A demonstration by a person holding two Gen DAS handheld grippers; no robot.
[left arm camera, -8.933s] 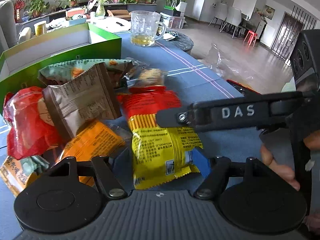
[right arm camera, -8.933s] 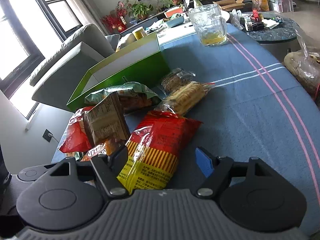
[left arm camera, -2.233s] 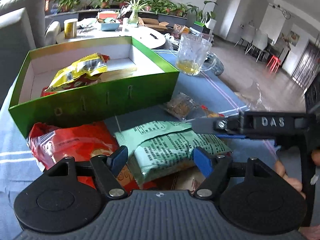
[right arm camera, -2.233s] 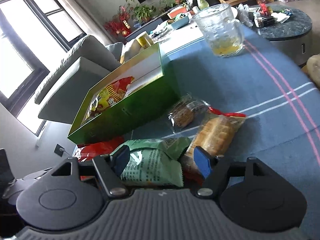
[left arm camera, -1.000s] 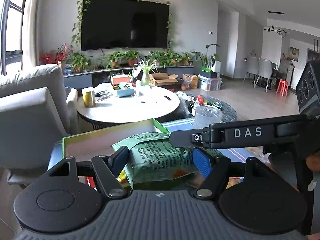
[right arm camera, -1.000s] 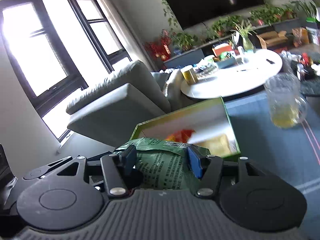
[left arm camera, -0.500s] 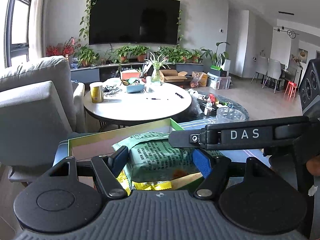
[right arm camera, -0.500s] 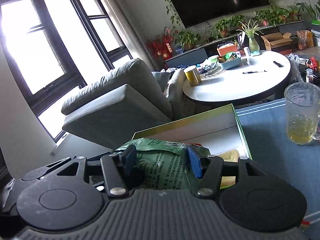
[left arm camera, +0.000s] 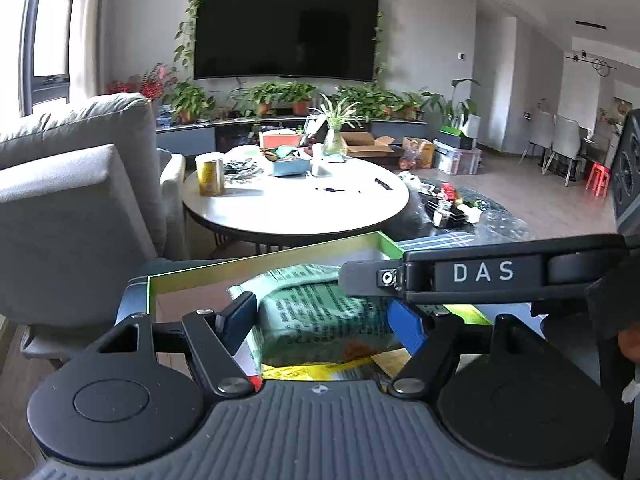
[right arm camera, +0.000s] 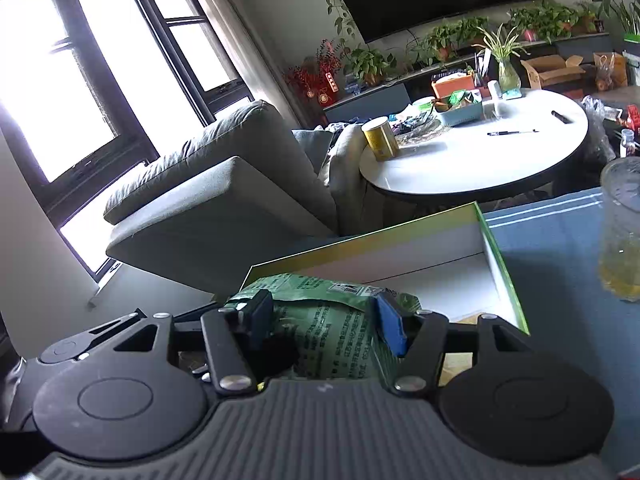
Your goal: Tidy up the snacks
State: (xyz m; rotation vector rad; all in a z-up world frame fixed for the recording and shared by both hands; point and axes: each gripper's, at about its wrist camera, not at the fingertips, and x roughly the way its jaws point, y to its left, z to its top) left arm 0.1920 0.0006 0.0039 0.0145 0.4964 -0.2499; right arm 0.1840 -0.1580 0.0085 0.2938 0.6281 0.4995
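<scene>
Now the green snack bag (right arm camera: 332, 332) sits between the two fingers of the right gripper (right arm camera: 326, 320), and both pads press against its sides, so this gripper is clamped on it; the bag hangs over the near end of the green box (right arm camera: 502, 276), which is the landmark for the rest. From the left wrist view the same green snack bag (left arm camera: 320, 320) also lies between the fingers of the left gripper (left arm camera: 320, 318); its pads are close to the bag, but I cannot tell if they really squeeze it. Inside the box, under the bag, a yellow packet (left arm camera: 316, 370) shows (only its edge is visible). To the right of the box a glass mug (right arm camera: 622, 232) with some yellow liquid stands on the blue tablecloth (right arm camera: 560, 248); behind the box are a grey sofa (right arm camera: 208, 208) and a round white table (right arm camera: 480, 152).
</scene>
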